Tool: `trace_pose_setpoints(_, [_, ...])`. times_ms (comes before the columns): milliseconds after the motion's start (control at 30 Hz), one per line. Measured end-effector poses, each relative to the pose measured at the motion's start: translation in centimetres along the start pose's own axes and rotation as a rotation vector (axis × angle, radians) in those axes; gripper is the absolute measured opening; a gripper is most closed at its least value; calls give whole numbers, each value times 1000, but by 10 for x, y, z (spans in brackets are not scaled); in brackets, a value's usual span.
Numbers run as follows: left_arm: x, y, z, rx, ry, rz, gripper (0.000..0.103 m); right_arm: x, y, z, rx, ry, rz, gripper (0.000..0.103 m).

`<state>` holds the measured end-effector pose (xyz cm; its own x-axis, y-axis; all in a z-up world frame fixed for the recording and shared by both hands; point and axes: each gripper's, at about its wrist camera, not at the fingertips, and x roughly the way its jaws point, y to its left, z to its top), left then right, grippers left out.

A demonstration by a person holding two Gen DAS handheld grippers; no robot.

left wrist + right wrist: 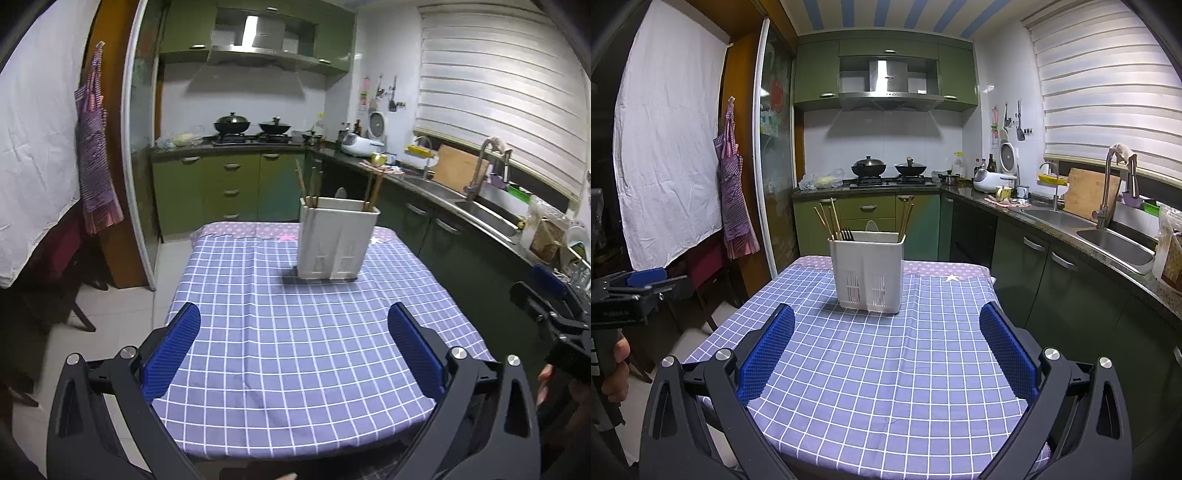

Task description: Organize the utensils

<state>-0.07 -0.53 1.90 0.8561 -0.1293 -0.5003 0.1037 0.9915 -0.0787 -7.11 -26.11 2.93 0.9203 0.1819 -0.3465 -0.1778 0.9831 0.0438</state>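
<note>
Left hand-held gripper (294, 350) hanging wide, holding nothing | right hand-held gripper (886, 352) likewise gaping, empty | white utensil caddy (867, 271) standing upright on the checked surface (886, 369), straight ahead of both — chopsticks (827, 219) and black fork (846, 234) poking up — neither hand clearly nearer.

A white slotted utensil holder (867, 271) stands upright, holding wooden chopsticks (827, 218) and a black fork (847, 234).

No text, label or number can be read anywhere.
</note>
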Motion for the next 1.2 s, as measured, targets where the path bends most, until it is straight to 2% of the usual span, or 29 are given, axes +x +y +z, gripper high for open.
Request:
trace_pose_setpoints(267, [16,2,-4,26,23,48,97,6,-1,-2,7,12,0,98])
trace_pose_setpoints(367, [26,7,-5,10,48,33,97,12,-1,-5,10,27,-1,98])
trace_pose_setpoints(667, [57,22,-7,-1,96,59,97,42,-5,-11,21,79,-1,98])
trace_pose_setpoints(933, [112,39,2,-17,144,63,97,108,-20,-17,21,167,-43,98])
trace_pose_setpoints(1200, [187,54,19,-6,183,93,96,202,-53,-19,34,275,-74,98])
